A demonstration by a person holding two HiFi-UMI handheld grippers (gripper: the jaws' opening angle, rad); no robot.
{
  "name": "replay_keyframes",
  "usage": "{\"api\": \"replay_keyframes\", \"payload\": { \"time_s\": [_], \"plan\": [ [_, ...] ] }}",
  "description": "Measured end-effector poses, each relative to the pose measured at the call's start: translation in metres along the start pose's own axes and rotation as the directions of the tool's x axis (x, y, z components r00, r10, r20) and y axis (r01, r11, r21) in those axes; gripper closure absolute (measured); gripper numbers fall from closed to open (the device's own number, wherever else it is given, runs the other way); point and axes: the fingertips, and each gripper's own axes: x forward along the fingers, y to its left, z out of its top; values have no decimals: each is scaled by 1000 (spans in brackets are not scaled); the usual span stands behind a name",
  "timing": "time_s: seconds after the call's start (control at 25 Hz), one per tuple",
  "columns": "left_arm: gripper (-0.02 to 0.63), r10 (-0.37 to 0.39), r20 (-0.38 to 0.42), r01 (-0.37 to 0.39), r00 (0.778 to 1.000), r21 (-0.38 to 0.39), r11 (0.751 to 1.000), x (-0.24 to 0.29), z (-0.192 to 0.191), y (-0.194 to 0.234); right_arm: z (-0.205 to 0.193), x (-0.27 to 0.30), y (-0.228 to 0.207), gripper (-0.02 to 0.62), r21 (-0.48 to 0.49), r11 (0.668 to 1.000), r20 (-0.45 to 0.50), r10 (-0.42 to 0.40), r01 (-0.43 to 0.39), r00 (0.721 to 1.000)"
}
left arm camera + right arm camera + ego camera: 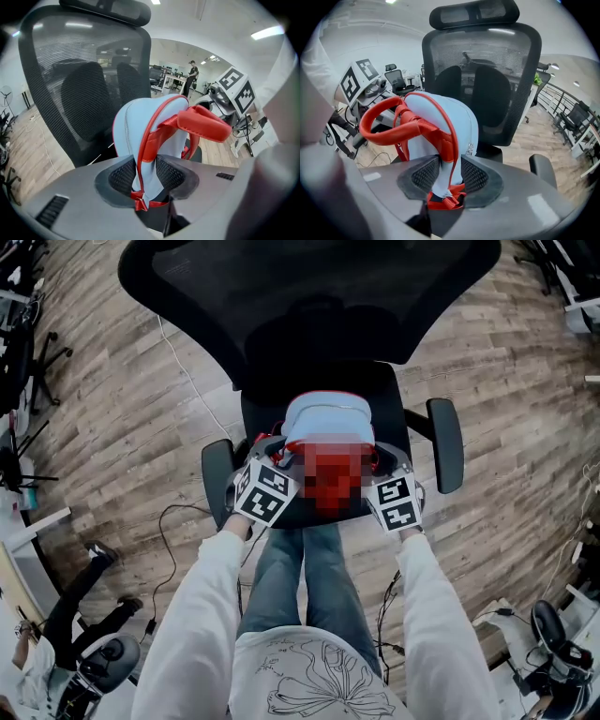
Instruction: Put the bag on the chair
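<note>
Bag [328, 420], light blue with red trim, stands upright on the seat [261, 413] of the black chair [309, 296], in the middle between the two armrests [448, 442]. It seems that the seat carries its weight, but I cannot see its bottom. The person [309, 681] stands at the near side of the chair with one tool at each lower edge of the bag.

The left gripper [146, 174] pinches the left edge: blue cloth and red trim fill the space between its dark pads [123, 177]. The right gripper [450, 174] has its jaws spread. The right edge of the bag is between them, but the pads do not seem to press on it. The red strap [386, 127] stands out in a loose loop on the near side.

The step in hand is the letting go, I think. To do it well, the left jaws should open fully, and then both tools should draw back straight toward the person. They should not catch the strap or the trim, so that the bag does not tip off the seat
</note>
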Motion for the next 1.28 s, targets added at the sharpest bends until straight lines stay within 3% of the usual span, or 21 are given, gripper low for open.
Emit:
{"api": "replay_keyframes", "payload": {
  "time_s": [0.16, 0.4, 0.56, 0.76, 0.92, 1.28],
  "plan": [
    [488, 24, 38, -22, 999, -53, 998, -21, 5, 6, 6, -20, -11, 440, 48, 998, 32, -33, 31, 999],
    [489, 122, 137, -100, 983, -156, 983, -73, 26, 31, 42, -65, -29, 440, 179, 978, 140, -133, 107, 981],
    [489, 159, 235, -121, 959, -169, 978, -114, 57, 32, 79, -102, -31, 442, 220, 965, 244, -199, 146, 949],
    [489, 183, 360, -139, 915, -145, 980, -167, 105, 20, 135, -154, -24, 462, 232, 956, 379, -259, 179, 888],
    [494, 202, 461, -173, 864, -106, 979, -214, 141, 2, 171, -201, -12, 471, 249, 951, 476, -287, 186, 831],
    [532, 234, 686, -187, 689, -144, 972, -324, 208, -29, 228, -289, 19, 512, 228, 943, 631, -333, 242, 701]
  ]
}}
